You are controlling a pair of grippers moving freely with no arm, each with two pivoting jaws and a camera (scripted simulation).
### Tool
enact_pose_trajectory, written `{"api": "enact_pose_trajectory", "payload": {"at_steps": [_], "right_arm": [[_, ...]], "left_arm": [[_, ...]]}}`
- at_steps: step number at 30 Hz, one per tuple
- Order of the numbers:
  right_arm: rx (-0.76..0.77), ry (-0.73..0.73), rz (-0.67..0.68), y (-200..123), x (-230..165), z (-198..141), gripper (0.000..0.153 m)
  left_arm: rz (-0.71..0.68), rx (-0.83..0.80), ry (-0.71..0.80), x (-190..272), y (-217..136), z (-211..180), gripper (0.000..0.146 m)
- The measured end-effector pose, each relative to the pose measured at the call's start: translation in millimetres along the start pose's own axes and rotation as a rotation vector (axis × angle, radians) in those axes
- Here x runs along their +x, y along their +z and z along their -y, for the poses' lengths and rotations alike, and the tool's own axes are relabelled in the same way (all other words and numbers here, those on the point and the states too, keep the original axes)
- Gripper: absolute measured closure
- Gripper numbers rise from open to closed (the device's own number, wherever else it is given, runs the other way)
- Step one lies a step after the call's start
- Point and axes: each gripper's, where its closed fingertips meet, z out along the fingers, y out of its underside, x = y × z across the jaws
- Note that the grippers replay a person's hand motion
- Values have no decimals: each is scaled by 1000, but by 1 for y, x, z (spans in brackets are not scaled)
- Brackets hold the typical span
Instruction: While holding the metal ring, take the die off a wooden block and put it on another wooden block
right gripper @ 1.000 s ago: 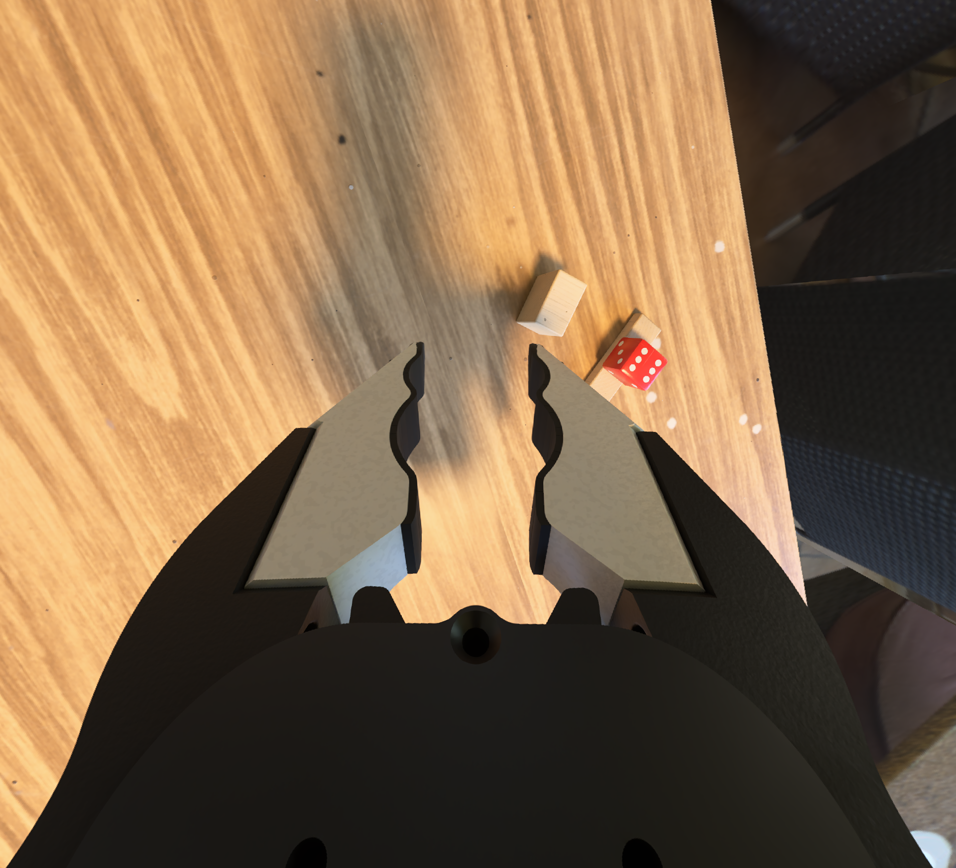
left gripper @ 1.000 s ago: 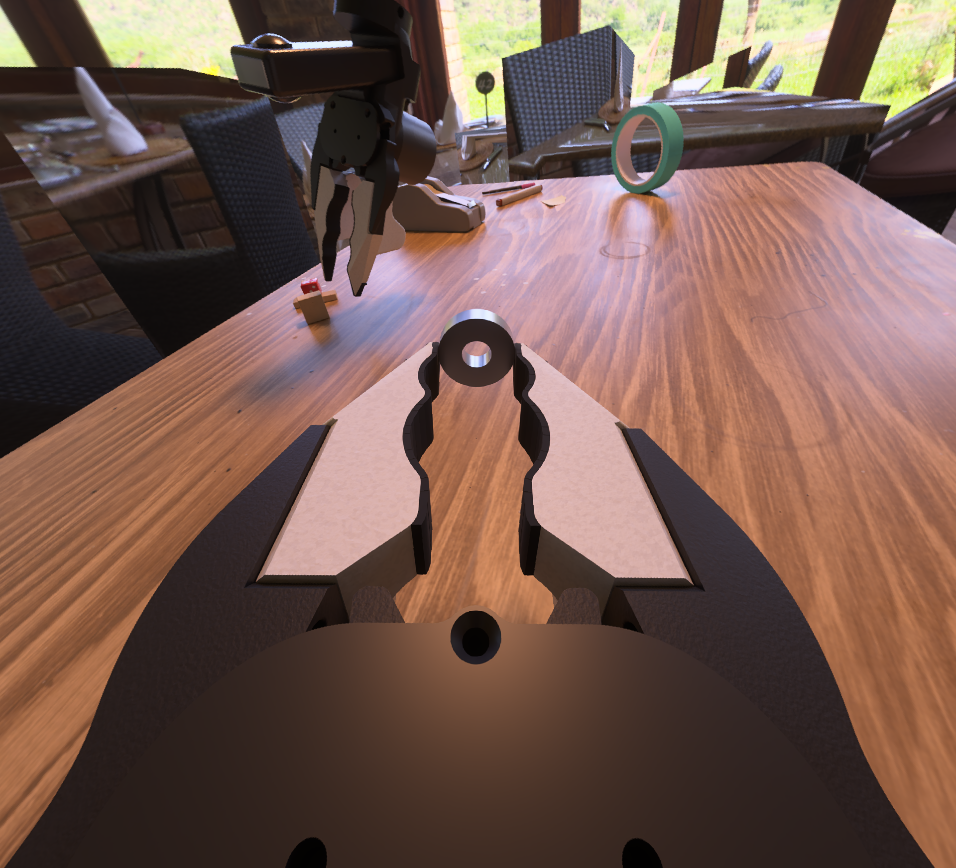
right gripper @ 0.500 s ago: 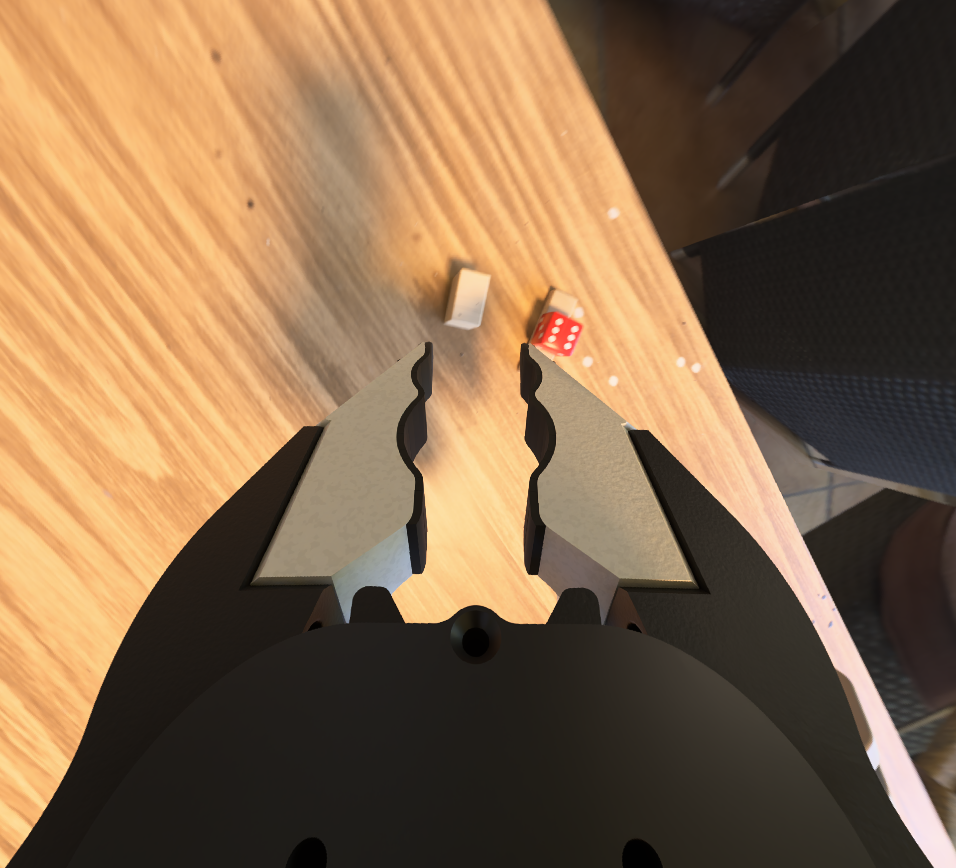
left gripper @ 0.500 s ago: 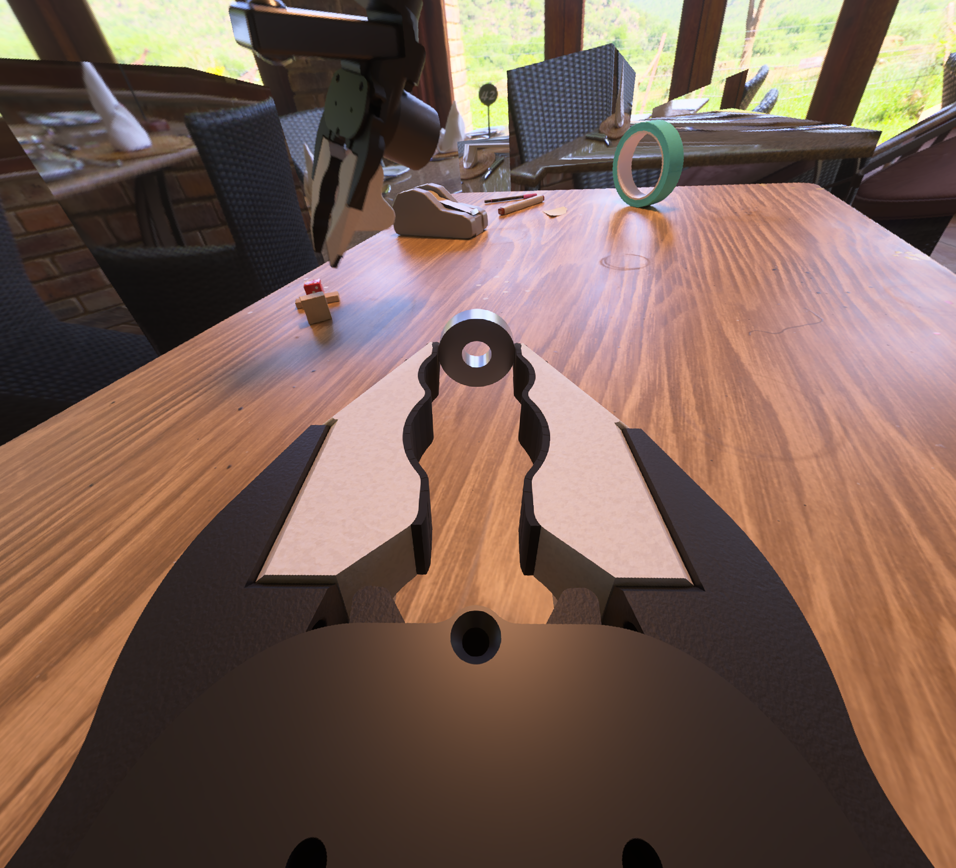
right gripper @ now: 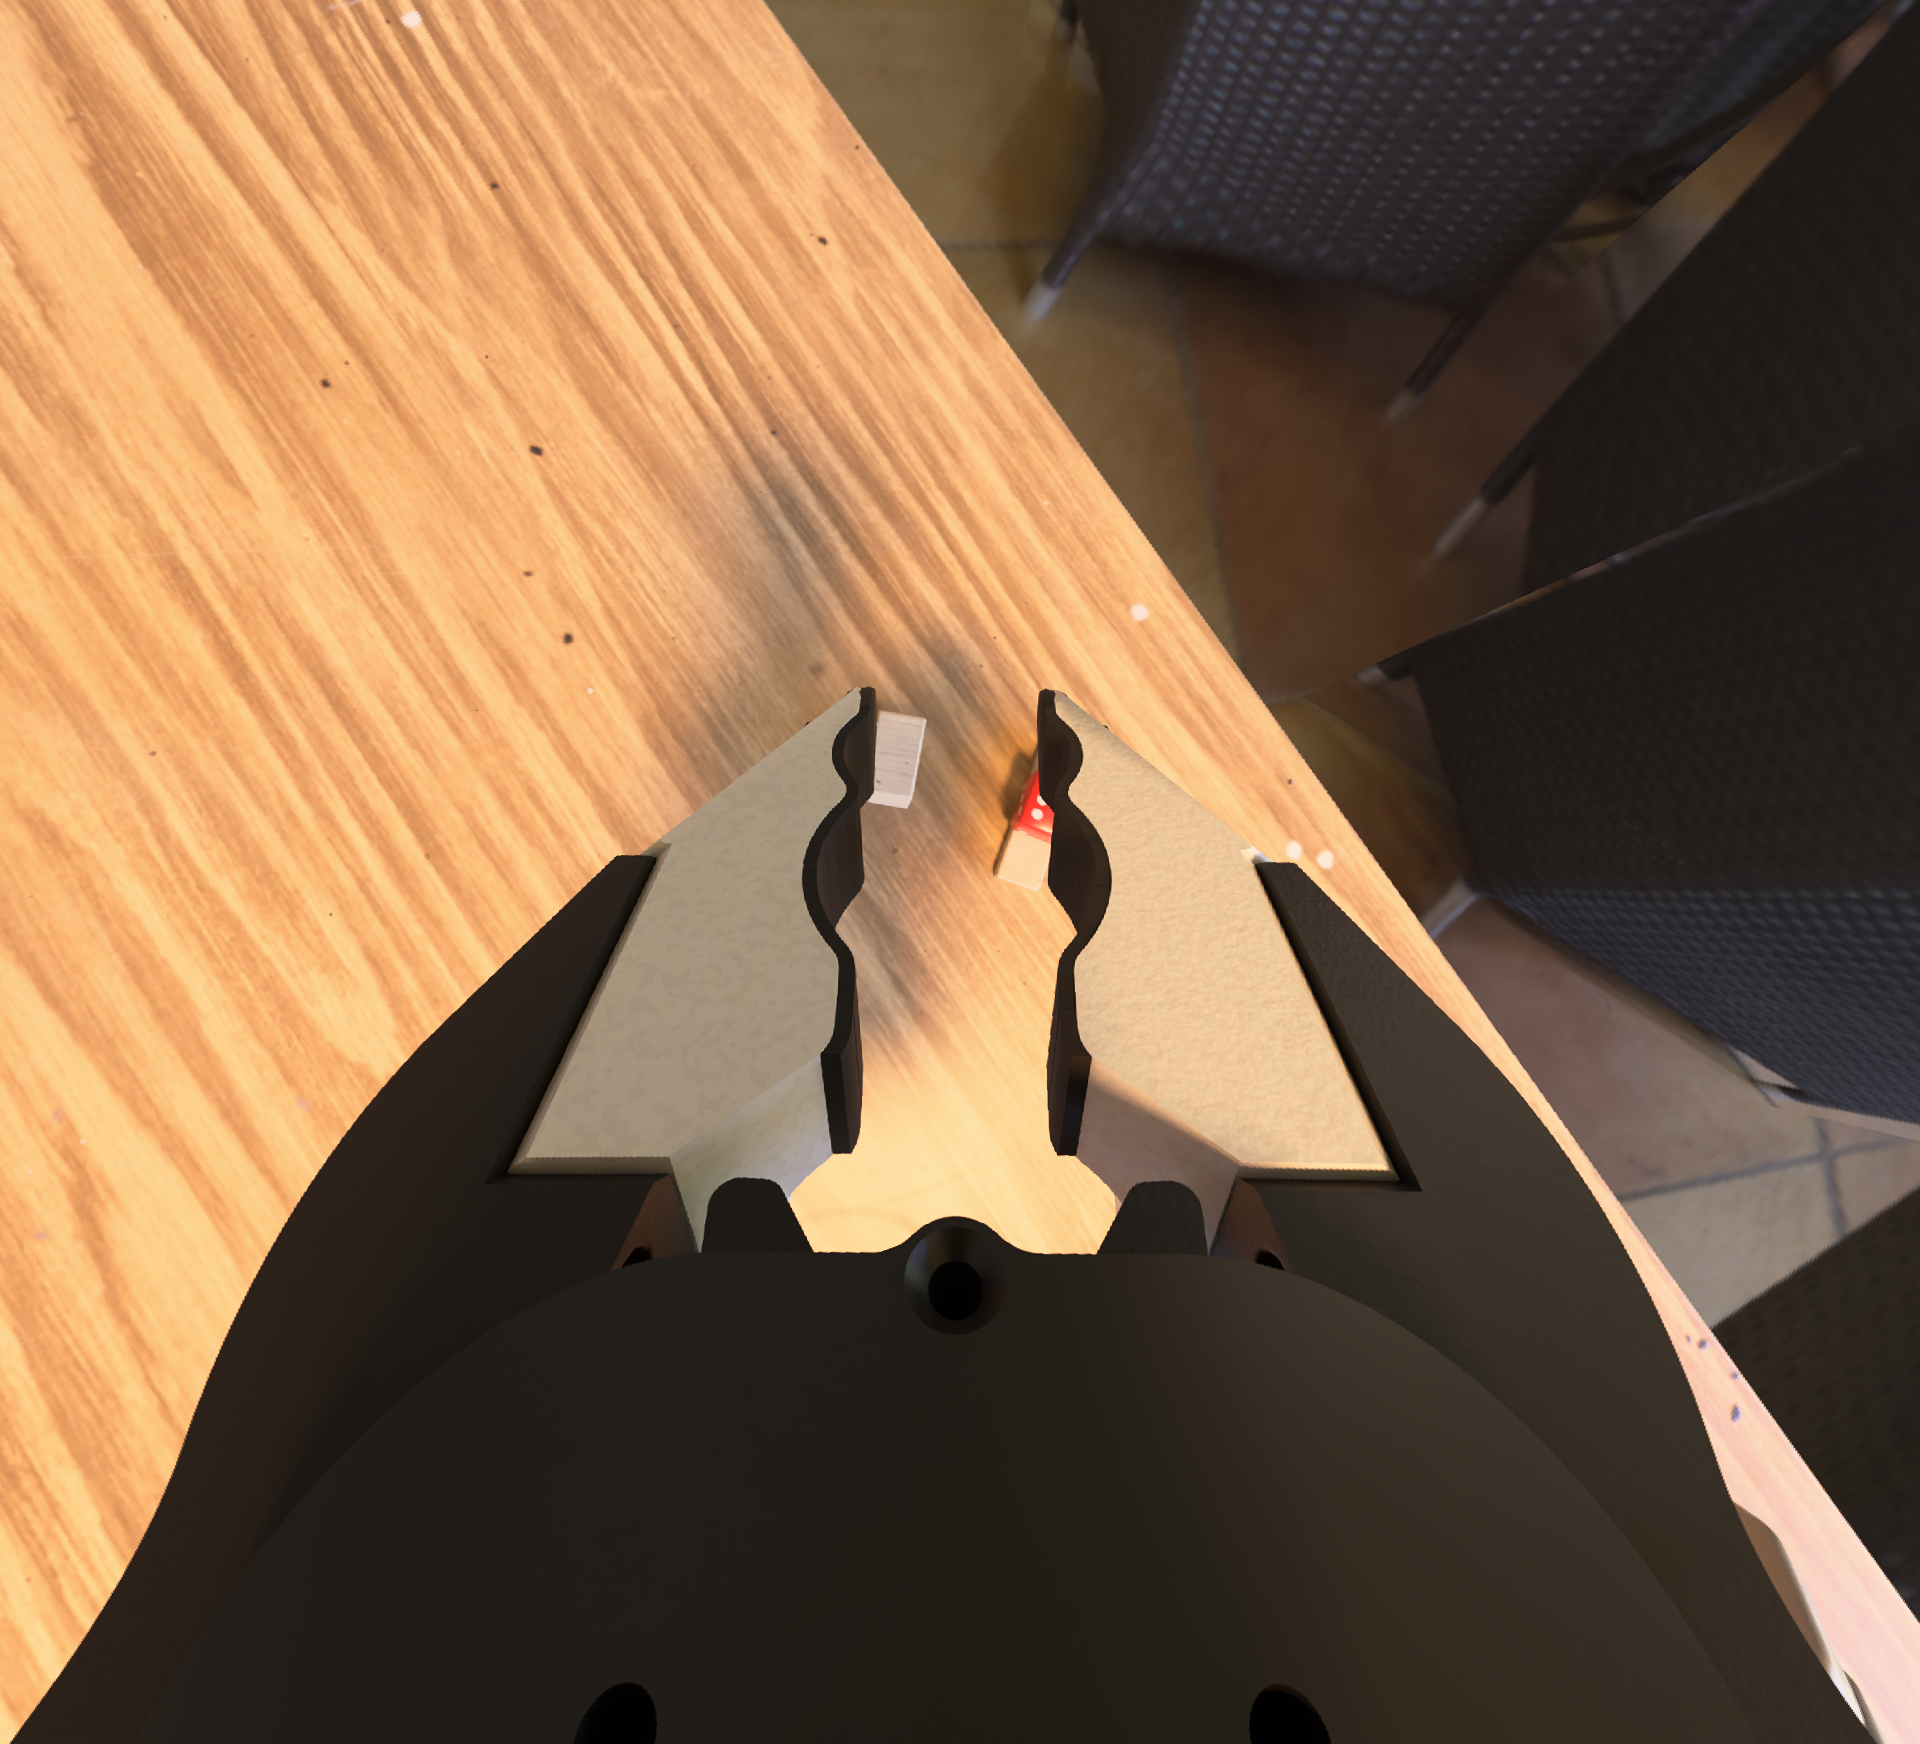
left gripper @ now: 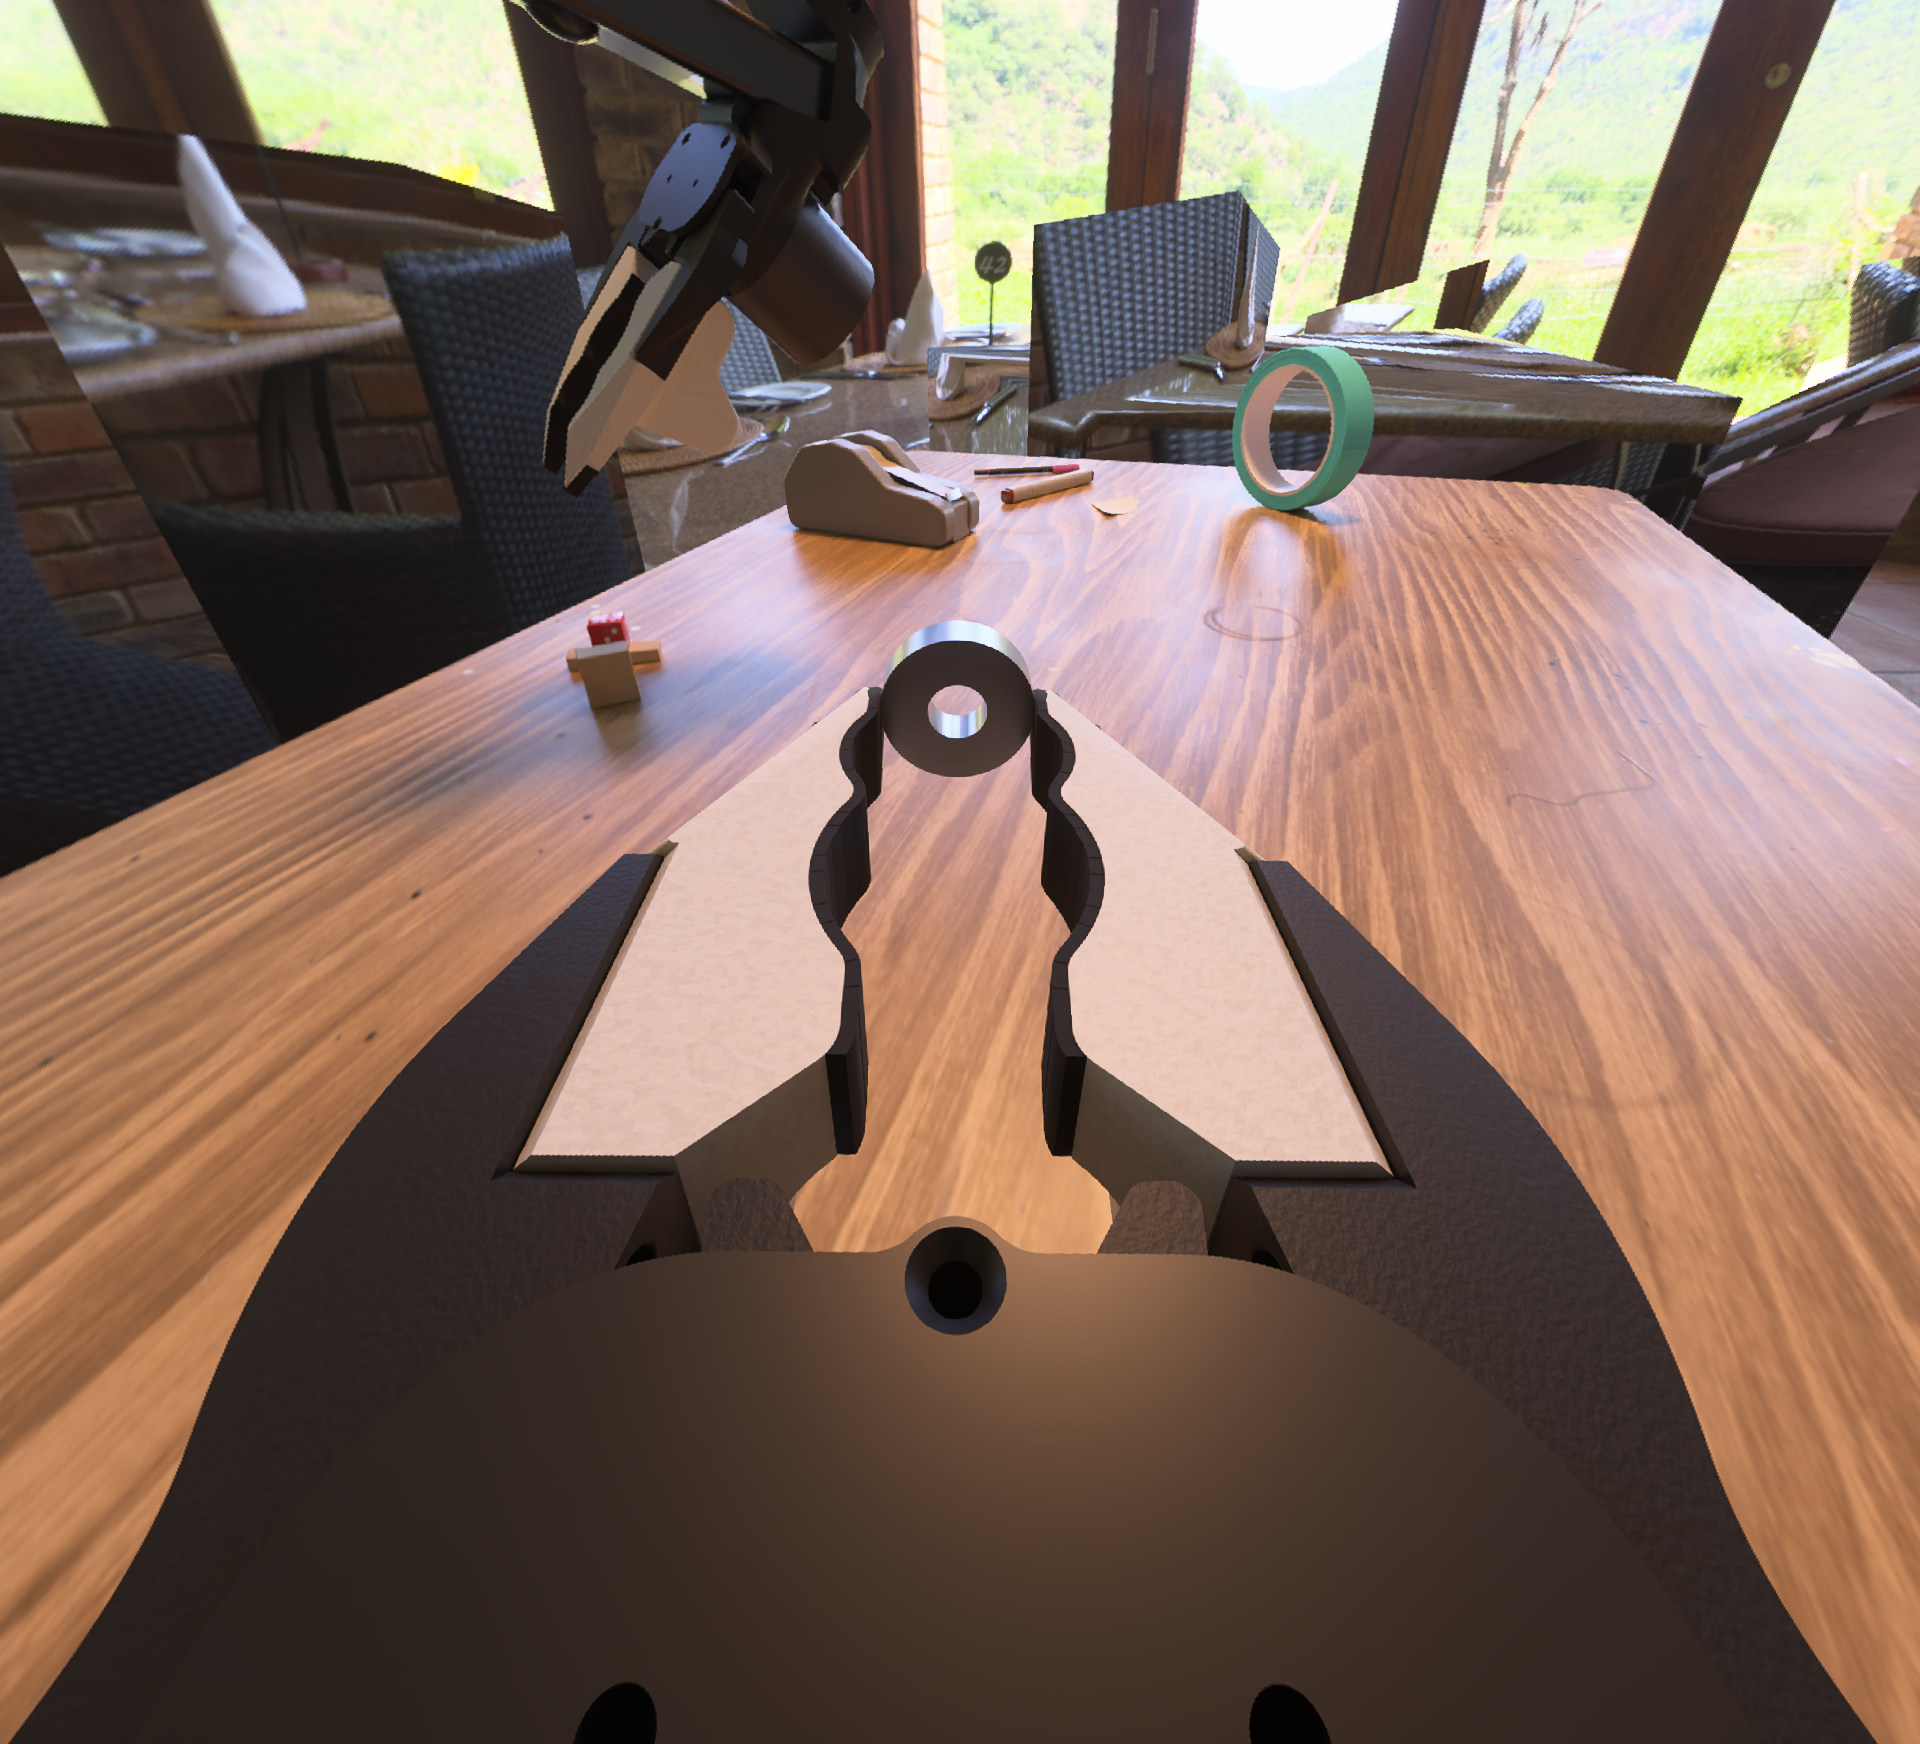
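Die (left gripper: 607,627): red, white pips, atop flat wooden block (left gripper: 615,654) near table (left gripper: 1351,811) edge.

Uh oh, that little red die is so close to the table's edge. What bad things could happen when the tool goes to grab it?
1. The red die sits on a small wooden block near the table edge; a nudge from the open right tool could knock it onto the floor.
2. The other wooden block lies close by, so a finger might bump it.
3. The left tool pinches the metal ring only at its tips, so it may slip.
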Motion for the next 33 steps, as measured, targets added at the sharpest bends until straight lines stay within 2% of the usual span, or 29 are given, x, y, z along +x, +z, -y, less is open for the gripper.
{"api": "enact_pose_trajectory", "payload": {"at_steps": [6, 14, 19, 26, 33], "right_arm": [[107, 30, -7, -29, 9, 2, 122], [109, 71, -66, -47, 24, -9, 123], [112, 86, -95, -54, 31, -11, 124], [58, 82, -107, -49, 32, -18, 127], [48, 79, -108, -52, 32, -20, 127]], "left_arm": [[20, 4, 39, -3, 26, 13, 118], [25, 51, 69, -12, 52, 24, 118], [52, 68, 94, -5, 46, 16, 118], [22, 72, 101, 12, 40, 16, 118], [29, 69, 88, 11, 38, 12, 118]]}}
